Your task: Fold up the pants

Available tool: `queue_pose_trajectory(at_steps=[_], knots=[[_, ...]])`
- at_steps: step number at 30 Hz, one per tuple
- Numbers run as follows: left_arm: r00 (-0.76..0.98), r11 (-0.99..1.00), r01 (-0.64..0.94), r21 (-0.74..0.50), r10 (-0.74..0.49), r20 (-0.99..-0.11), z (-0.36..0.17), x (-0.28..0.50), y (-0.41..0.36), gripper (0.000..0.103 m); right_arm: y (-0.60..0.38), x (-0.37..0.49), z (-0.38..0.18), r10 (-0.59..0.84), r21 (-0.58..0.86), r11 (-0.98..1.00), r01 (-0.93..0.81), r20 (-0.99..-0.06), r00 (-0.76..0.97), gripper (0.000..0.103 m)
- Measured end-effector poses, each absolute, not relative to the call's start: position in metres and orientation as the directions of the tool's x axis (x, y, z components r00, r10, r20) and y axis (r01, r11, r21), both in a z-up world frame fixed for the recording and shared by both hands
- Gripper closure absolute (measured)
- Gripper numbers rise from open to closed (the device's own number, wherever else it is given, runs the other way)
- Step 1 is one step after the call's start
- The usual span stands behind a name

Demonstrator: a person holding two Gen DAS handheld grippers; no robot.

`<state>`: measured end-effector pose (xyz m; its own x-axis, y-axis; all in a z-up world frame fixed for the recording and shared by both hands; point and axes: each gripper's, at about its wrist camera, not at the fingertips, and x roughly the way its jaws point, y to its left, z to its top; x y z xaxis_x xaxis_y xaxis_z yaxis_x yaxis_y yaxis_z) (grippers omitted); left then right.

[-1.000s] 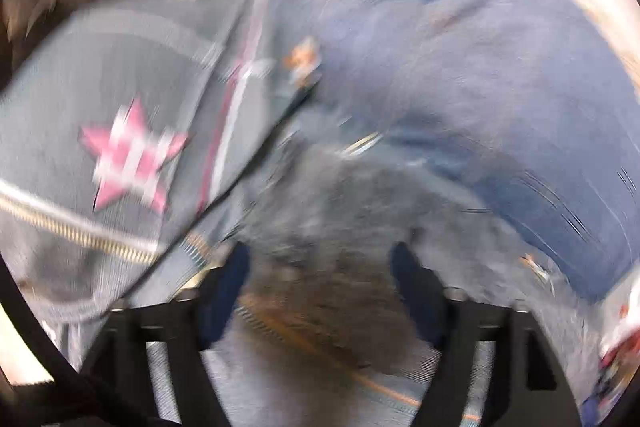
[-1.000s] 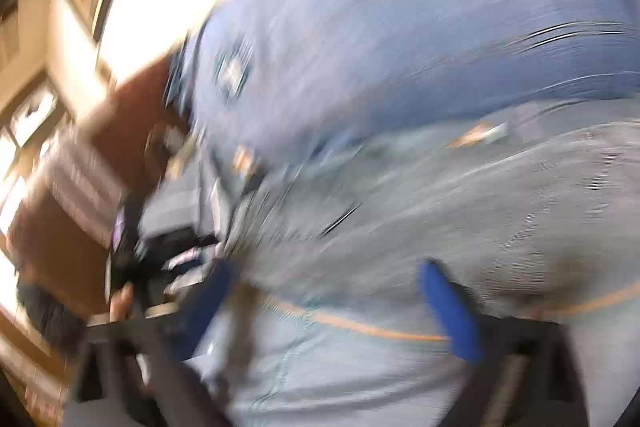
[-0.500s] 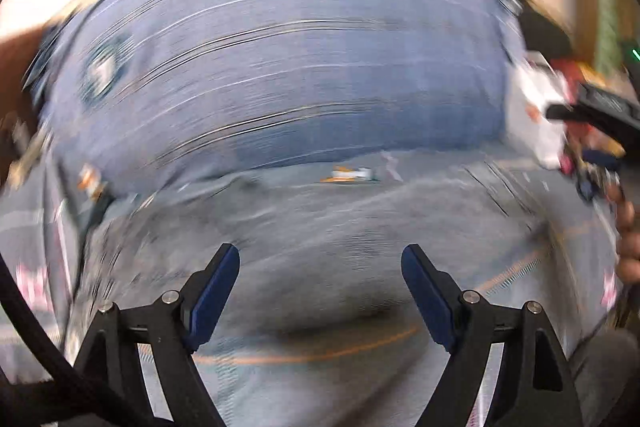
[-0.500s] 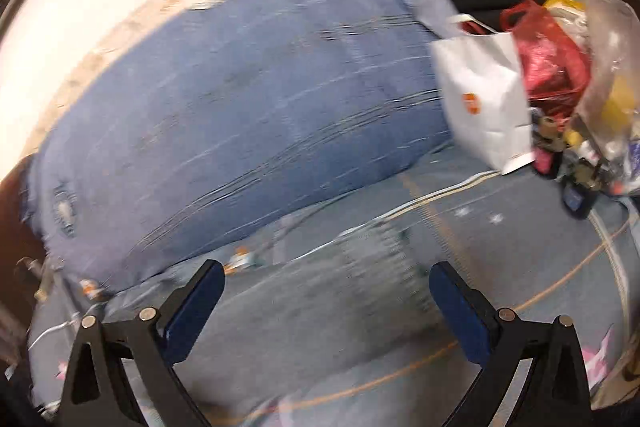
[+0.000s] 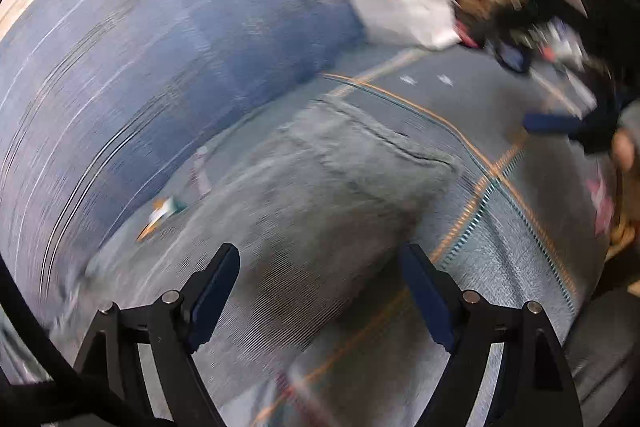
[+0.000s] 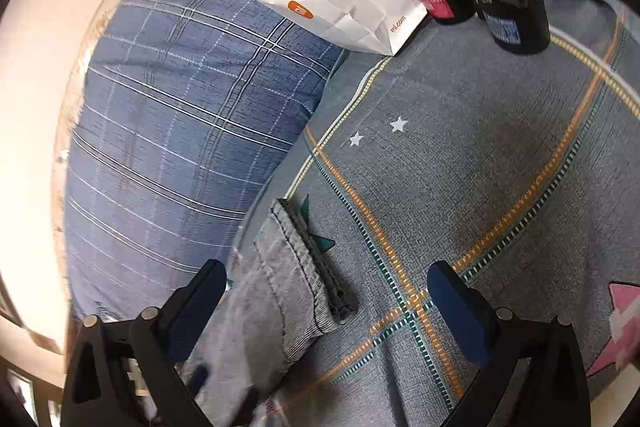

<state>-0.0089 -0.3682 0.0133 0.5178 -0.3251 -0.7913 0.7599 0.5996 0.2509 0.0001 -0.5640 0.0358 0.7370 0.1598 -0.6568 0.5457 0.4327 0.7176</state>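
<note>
Pants (image 6: 288, 291): grey-blue washed denim, soft + rumpled, dark double stitching along a thick hem/edge. They lie on the bedsheet (image 6: 460, 163), just beside the pillow (image 6: 180, 131). In the right wrist view the visible part is a long strip; long axis runs from bottom left up toward the pillow/sheet seam, squared end pointing up-right. Left wrist view is blurred: same denim (image 5: 328, 195) as a broad flat slab running diagonally.

Sheet: grey woven cotton w/ orange + teal dashed grid lines, small white stars, a pink star patch. Pillow: blue plaid, puffy, fine crinkle texture. White paper bag (image 6: 332, 7), creased, leans on the pillow's far end; dark cylindrical jars (image 6: 514, 15) next to it.

Left gripper (image 5: 320, 291): jaws wide apart, nothing gripped, over the denim. Right gripper (image 6: 328, 307): jaws wide apart, nothing gripped, pants edge between the fingers but untouched.
</note>
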Motion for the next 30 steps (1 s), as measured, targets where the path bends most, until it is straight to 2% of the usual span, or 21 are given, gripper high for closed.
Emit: queue_pose_trajectory(at_steps=[3,5,7,8,13,16,19,22,23,25,29,30], knots=[[0.51,0.518,0.796,0.312,-0.298,-0.807,-0.003,-0.011,-0.396,0.021,-0.562,0.008,0.031,0.187,0.726,0.445,0.525,-0.648,0.738,0.008],[0.511,0.506,0.795,0.335,-0.261,-0.819,-0.012,-0.006,-0.41,0.037,-0.561,0.017,0.025,0.208,0.726,0.455,0.515,-0.649,0.732,0.019],[0.461,0.528,0.805,0.271,-0.268,-0.846,-0.014,0.003,-0.417,0.061,-0.561,0.023,0.02,0.235,0.74,0.449,0.501,-0.639,0.733,0.031],[0.441,0.534,0.81,0.242,-0.282,-0.852,-0.011,0.005,-0.42,0.065,-0.563,0.024,0.018,0.242,0.743,0.444,0.501,-0.638,0.732,0.033],[0.458,0.512,0.815,0.273,-0.279,-0.844,-0.012,-0.006,-0.432,0.063,-0.57,0.018,0.004,0.274,0.771,0.391,0.504,-0.62,0.735,0.034],[0.437,0.533,0.811,0.241,-0.279,-0.855,-0.011,-0.002,-0.433,0.064,-0.571,0.015,-0.004,0.311,0.798,0.345,0.495,-0.595,0.741,0.034],[0.419,0.542,0.813,0.215,-0.286,-0.862,-0.009,0.003,-0.433,0.077,-0.57,0.016,-0.01,0.34,0.812,0.312,0.493,-0.58,0.741,0.034],[0.408,0.543,0.817,0.192,-0.311,-0.858,-0.006,0.003,-0.428,0.077,-0.569,0.016,-0.014,0.366,0.826,0.284,0.487,-0.563,0.741,0.034],[0.409,0.535,0.823,0.194,-0.318,-0.855,-0.004,0.0,-0.426,0.074,-0.568,0.016,-0.015,0.372,0.829,0.276,0.486,-0.559,0.741,0.034],[0.403,0.516,0.832,0.204,-0.311,-0.861,-0.004,-0.004,-0.425,0.04,-0.568,0.016,-0.017,0.379,0.831,0.263,0.49,-0.556,0.74,0.034],[0.395,0.484,0.848,0.215,-0.309,-0.865,-0.01,-0.01,-0.431,0.04,-0.567,0.013,-0.015,0.385,0.838,0.246,0.488,-0.546,0.744,0.034],[0.398,0.486,0.848,0.211,-0.321,-0.86,-0.01,-0.01,-0.433,0.047,-0.567,0.013,-0.015,0.382,0.836,0.248,0.49,-0.549,0.743,0.034]])
